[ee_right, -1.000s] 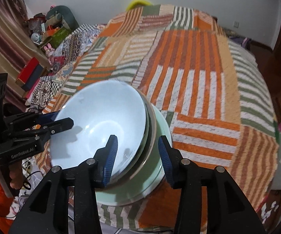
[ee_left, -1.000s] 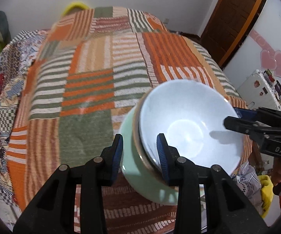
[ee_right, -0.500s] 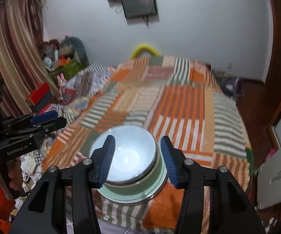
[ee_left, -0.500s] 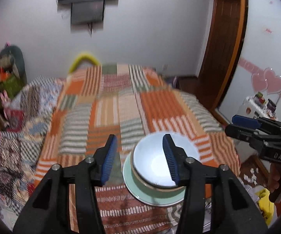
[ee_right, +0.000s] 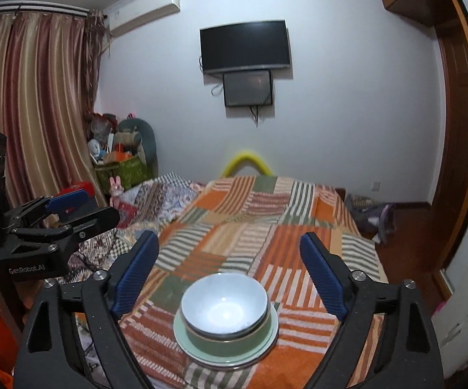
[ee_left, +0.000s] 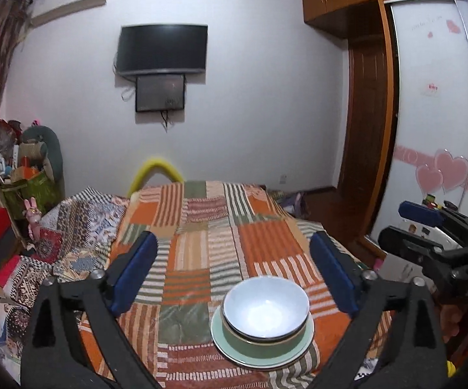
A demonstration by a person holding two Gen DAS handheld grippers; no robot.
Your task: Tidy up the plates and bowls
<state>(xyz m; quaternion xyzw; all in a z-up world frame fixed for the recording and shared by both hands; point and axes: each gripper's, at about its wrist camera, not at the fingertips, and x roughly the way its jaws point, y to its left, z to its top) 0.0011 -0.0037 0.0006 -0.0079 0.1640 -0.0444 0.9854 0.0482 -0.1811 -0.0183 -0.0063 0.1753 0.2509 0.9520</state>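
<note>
Still, with both the left claw (ee_left: 234,278) and right claw (ee_right: 229,270) opening on nothing, the nested bowls (ee_right: 224,304) on the green plate (ee_right: 182,334) sit near the bed (ee_right: 298,227) edge — soft quilt, so a nudge could tip them.

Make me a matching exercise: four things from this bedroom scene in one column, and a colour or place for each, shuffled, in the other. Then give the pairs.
Things:
1. top bowl
2. lower bowl
3. plate
4. television

Descriptions:
A. pale green, flat on the striped bedspread, under everything else
B. dark screen, mounted on the white wall
C. white inside, nested in another bowl
D. dark green outside, sitting on the plate

Pairs: 1-C, 2-D, 3-A, 4-B
</note>
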